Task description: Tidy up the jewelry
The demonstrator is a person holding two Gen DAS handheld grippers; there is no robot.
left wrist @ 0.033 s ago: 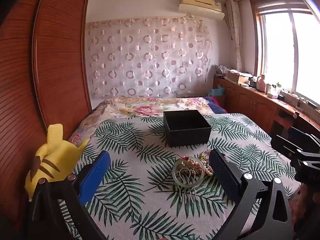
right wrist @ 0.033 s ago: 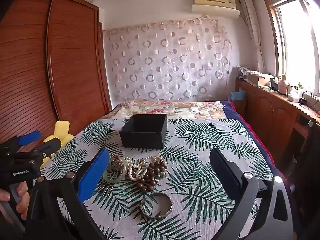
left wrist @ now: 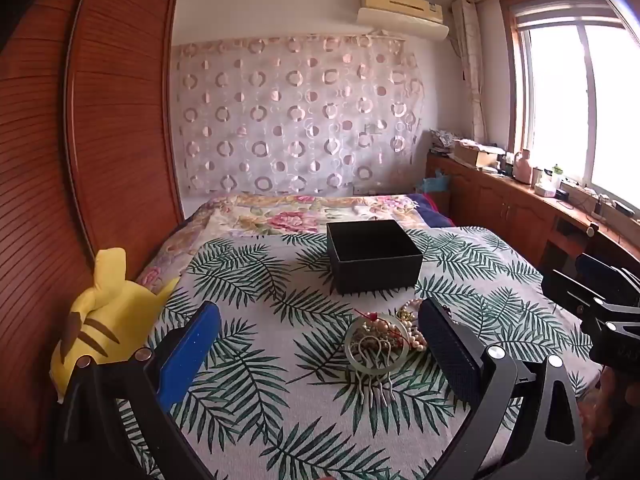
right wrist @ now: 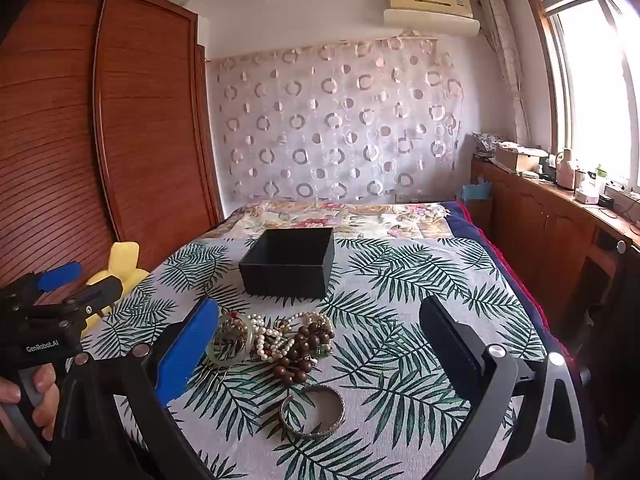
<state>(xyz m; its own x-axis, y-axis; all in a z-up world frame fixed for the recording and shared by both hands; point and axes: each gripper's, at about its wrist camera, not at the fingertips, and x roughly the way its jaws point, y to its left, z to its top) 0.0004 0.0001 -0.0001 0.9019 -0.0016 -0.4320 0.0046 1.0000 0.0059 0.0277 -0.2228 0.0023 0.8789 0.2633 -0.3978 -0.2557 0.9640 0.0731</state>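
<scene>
An open black box [left wrist: 374, 256] [right wrist: 289, 268] sits on the palm-leaf cloth. In front of it lies a heap of jewelry: a pale green bangle [left wrist: 376, 346] [right wrist: 231, 342], a metal hair comb [left wrist: 374, 384], pearl strands [right wrist: 272, 336], brown wooden beads [right wrist: 304, 346]. A silver bangle [right wrist: 313, 412] lies apart, nearer the right gripper. My left gripper [left wrist: 320, 352] is open and empty, the heap between its fingers' line of sight. My right gripper [right wrist: 316, 354] is open and empty above the heap.
A yellow plush toy [left wrist: 100, 320] [right wrist: 120, 264] lies at the bed's left edge by the wooden wardrobe [left wrist: 80, 160]. A wooden counter [left wrist: 560, 208] with clutter runs under the window on the right. The floral bedspread [left wrist: 300, 216] lies beyond the box.
</scene>
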